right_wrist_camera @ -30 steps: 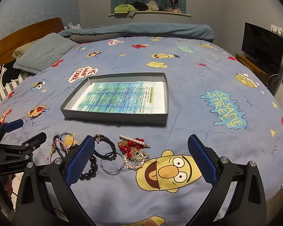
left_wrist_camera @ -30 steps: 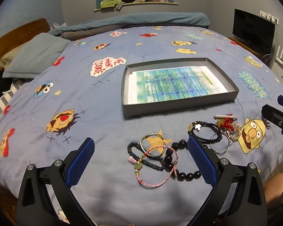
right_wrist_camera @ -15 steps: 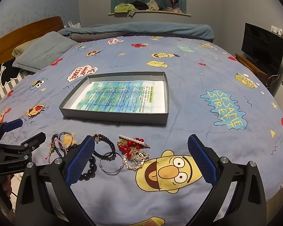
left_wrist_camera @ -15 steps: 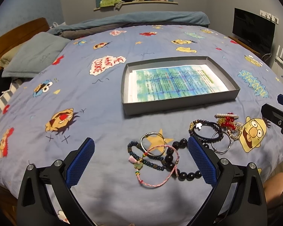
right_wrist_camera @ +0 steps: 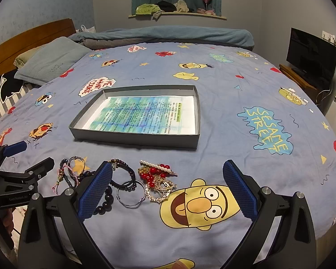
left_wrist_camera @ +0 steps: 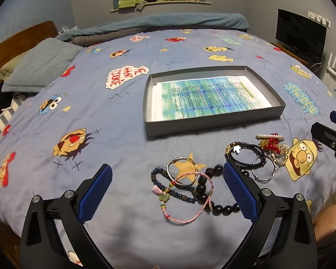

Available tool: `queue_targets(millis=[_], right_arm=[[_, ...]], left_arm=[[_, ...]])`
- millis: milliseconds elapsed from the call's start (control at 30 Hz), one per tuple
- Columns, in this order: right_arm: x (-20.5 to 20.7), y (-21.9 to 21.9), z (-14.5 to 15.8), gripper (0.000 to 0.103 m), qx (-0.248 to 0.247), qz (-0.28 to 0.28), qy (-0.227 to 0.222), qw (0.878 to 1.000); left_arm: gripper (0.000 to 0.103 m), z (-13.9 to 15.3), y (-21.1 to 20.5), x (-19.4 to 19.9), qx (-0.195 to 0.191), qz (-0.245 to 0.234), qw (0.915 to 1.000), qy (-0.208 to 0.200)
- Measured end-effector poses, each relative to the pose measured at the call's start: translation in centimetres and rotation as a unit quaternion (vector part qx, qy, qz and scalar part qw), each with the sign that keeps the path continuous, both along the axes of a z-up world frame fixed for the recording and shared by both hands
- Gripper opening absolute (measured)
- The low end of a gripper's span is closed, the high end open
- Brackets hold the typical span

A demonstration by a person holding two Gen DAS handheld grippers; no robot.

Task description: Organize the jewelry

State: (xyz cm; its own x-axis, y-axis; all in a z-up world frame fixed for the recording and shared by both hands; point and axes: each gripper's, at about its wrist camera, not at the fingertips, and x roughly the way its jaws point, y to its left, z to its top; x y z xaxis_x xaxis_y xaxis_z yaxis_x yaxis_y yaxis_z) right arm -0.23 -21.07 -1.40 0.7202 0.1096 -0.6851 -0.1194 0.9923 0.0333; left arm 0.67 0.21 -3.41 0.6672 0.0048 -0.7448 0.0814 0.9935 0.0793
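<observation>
Jewelry lies loose on a blue cartoon bedspread, on the near side of a shallow grey tray (left_wrist_camera: 212,124) (right_wrist_camera: 134,140) lined with printed paper. A pink cord bracelet (left_wrist_camera: 186,198), a silver bangle (left_wrist_camera: 182,170) and black bead bracelets (left_wrist_camera: 244,157) sit between and just beyond the fingers of my left gripper (left_wrist_camera: 166,190), which is open and holds nothing. A red-and-gold cluster with a pearl clip (right_wrist_camera: 159,176) and a thin silver ring (right_wrist_camera: 131,194) lie just past my right gripper (right_wrist_camera: 168,190), also open and empty.
Pillows (right_wrist_camera: 49,63) and a wooden headboard (right_wrist_camera: 31,35) lie at the far left. A folded blanket (right_wrist_camera: 168,34) crosses the far end of the bed. A TV (right_wrist_camera: 311,55) stands on the right. The bed's near edge runs just under both grippers.
Both grippers have drifted slightly; the jewelry and tray shift a little in view. Nothing was picked up or moved.
</observation>
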Motion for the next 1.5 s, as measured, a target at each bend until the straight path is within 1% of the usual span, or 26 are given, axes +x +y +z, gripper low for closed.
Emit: queue_targets(millis=[167, 300, 400, 433, 600, 633, 733, 767, 833, 900, 933, 967, 1000, 1033, 1067, 1100, 1133, 1167, 1233, 1267, 1367, 1400, 1500], right_arm=[[0.8, -1.5, -1.1, 0.098, 0.024, 0.017, 0.004, 1.000], [1.2, -2.0, -2.3, 0.097, -0.005, 0.017, -0.008, 1.000], [1.5, -2.4, -3.3, 0.097, -0.018, 0.018, -0.006, 1.000], [1.7, -2.5, -3.7, 0.097, -0.018, 0.021, -0.001, 1.000], [1.5, -2.3, -4.4, 0.097, -0.018, 0.045, 0.005, 0.999], [1.5, -2.2, -4.5, 0.097, -0.022, 0.050, 0.006, 0.998], [1.6, -2.0, -4.9, 0.097, -0.024, 0.059, 0.012, 0.998], [1.7, -1.9, -5.1, 0.097, -0.023, 0.060, 0.015, 0.998], [2.0, -1.8, -5.4, 0.096, -0.019, 0.061, 0.020, 0.998], [2.1, -1.6, -5.6, 0.088, -0.020, 0.063, 0.022, 0.998], [2.2, -1.5, -5.7, 0.087, -0.020, 0.066, 0.023, 0.997], [2.2, -1.3, -5.8, 0.085, -0.020, 0.067, 0.024, 0.997], [2.3, -1.2, -5.9, 0.079, -0.021, 0.068, 0.024, 0.997], [2.5, -1.0, -6.1, 0.075, -0.024, 0.068, 0.024, 0.997], [2.7, -1.0, -6.2, 0.069, -0.024, 0.066, 0.023, 0.997], [3.0, -0.9, -6.5, 0.061, -0.020, 0.064, 0.024, 0.997], [3.3, -0.9, -6.7, 0.058, -0.017, 0.064, 0.027, 0.997], [3.5, -0.8, -6.9, 0.054, -0.012, 0.066, 0.029, 0.997], [3.8, -0.4, -7.1, 0.052, -0.009, 0.072, 0.029, 0.997], [3.9, -0.1, -7.1, 0.050, -0.012, 0.078, 0.026, 0.997], [4.2, 1.0, -7.1, 0.043, -0.026, 0.093, 0.015, 0.995], [4.4, 1.3, -7.0, 0.039, -0.026, 0.099, 0.012, 0.995], [4.8, 1.8, -7.1, 0.032, -0.026, 0.110, 0.016, 0.993]], left_arm=[[0.098, -1.7, 0.4, 0.6, -0.007, -0.007, 0.9998, 0.018], [0.098, -3.4, 0.8, 1.1, -0.017, -0.018, 0.9994, 0.026], [0.098, -4.5, 1.1, 1.4, -0.012, -0.027, 0.9991, 0.032], [0.098, -4.7, 1.2, 1.3, -0.012, -0.028, 0.9990, 0.032], [0.098, -5.3, 2.3, 1.3, -0.036, -0.044, 0.9981, 0.025], [0.096, -5.3, 2.4, 1.1, -0.040, -0.049, 0.9978, 0.019], [0.093, -5.2, 2.4, 1.0, -0.035, -0.058, 0.9976, 0.011], [0.091, -5.2, 2.2, 1.1, -0.032, -0.064, 0.9974, 0.011], [0.068, -5.6, 1.7, 1.3, -0.025, -0.080, 0.9963, 0.019], [0.061, -6.1, 1.2, 1.4, -0.018, -0.089, 0.9955, 0.028], [0.056, -6.3, 1.0, 1.5, -0.014, -0.093, 0.9951, 0.031], [0.054, -6.4, 0.8, 1.6, -0.013, -0.096, 0.9947, 0.032], [0.049, -6.5, 0.7, 1.6, -0.013, -0.099, 0.9944, 0.033], [0.045, -6.5, 0.5, 1.6, -0.012, -0.102, 0.9942, 0.032], [0.043, -6.5, 0.4, 1.6, -0.010, -0.105, 0.9939, 0.030], [0.038, -6.4, 0.3, 1.6, -0.010, -0.108, 0.9938, 0.027], [0.034, -6.4, 0.2, 1.6, -0.011, -0.110, 0.9936, 0.023], [0.033, -6.3, 0.2, 1.6, -0.011, -0.112, 0.9935, 0.020], [0.027, -6.3, 0.1, 1.6, -0.011, -0.117, 0.9929, 0.019], [0.025, -6.4, 0.0, 1.7, -0.011, -0.119, 0.9926, 0.020], [0.015, -6.5, 0.0, 1.7, -0.012, -0.123, 0.9921, 0.021], [0.013, -6.6, 0.0, 1.7, -0.012, -0.123, 0.9921, 0.022], [0.010, -6.5, 0.1, 1.9, -0.017, -0.123, 0.9921, 0.022]])
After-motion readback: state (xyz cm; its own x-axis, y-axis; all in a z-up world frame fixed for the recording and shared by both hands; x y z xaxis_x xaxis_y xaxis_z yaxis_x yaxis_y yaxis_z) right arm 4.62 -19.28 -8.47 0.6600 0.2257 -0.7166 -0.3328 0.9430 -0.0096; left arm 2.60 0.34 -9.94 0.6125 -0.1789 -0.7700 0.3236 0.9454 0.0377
